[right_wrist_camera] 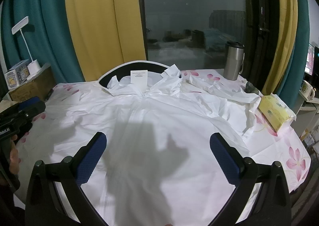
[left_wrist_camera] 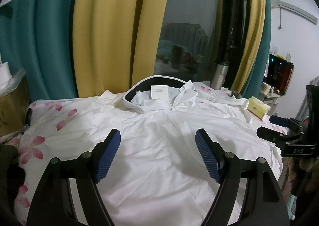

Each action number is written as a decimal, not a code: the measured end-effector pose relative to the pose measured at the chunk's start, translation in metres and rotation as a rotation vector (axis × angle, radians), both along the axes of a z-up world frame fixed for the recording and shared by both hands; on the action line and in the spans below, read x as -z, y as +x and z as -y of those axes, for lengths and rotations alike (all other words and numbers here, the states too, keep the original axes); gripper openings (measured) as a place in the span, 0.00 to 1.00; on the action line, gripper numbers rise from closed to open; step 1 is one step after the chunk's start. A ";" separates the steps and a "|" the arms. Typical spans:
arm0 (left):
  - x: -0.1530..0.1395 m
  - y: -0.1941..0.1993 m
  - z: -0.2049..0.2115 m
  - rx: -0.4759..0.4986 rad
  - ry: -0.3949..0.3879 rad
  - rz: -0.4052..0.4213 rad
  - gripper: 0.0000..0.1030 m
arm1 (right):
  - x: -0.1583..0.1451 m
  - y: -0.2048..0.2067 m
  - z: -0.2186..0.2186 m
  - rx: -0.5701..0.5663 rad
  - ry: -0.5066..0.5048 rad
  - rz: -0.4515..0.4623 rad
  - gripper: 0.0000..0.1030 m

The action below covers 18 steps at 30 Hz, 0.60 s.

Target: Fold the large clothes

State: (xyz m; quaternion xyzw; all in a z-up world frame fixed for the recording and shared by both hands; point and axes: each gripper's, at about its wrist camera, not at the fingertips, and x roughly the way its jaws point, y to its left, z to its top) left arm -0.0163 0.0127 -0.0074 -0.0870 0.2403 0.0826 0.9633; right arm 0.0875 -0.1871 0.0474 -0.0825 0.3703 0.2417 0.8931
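Left wrist view: teal and yellow curtains (left_wrist_camera: 59, 32) behind dark window; tabletop (left_wrist_camera: 45, 126) under floral cloth. White jacket (left_wrist_camera: 159, 146) spread flat, front up, collar far side, paper tag (left_wrist_camera: 159, 92) at neck. Left tool (left_wrist_camera: 157, 142) spread wide above jacket middle, holding nothing. Right tool (left_wrist_camera: 279, 128) at right edge, opening unclear.

Right wrist view: same jacket (right_wrist_camera: 159, 126). Steel tumbler (right_wrist_camera: 233, 60) far right, tissue pack (right_wrist_camera: 276, 113) near sleeve. Right tool (right_wrist_camera: 157, 144) wide, empty, over jacket.

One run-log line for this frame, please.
phase: pre-fold | jacket: spread flat on table, unfolded | left tool: open, above jacket | right tool: open, above jacket | holding: nothing
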 end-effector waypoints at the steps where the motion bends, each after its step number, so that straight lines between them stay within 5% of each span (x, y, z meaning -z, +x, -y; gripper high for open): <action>1: 0.000 0.000 0.000 0.000 0.000 0.001 0.78 | 0.000 0.000 0.000 0.001 0.000 -0.001 0.99; 18: -0.001 0.000 -0.003 -0.024 0.011 -0.006 0.78 | 0.000 0.001 0.002 0.000 0.001 -0.001 0.99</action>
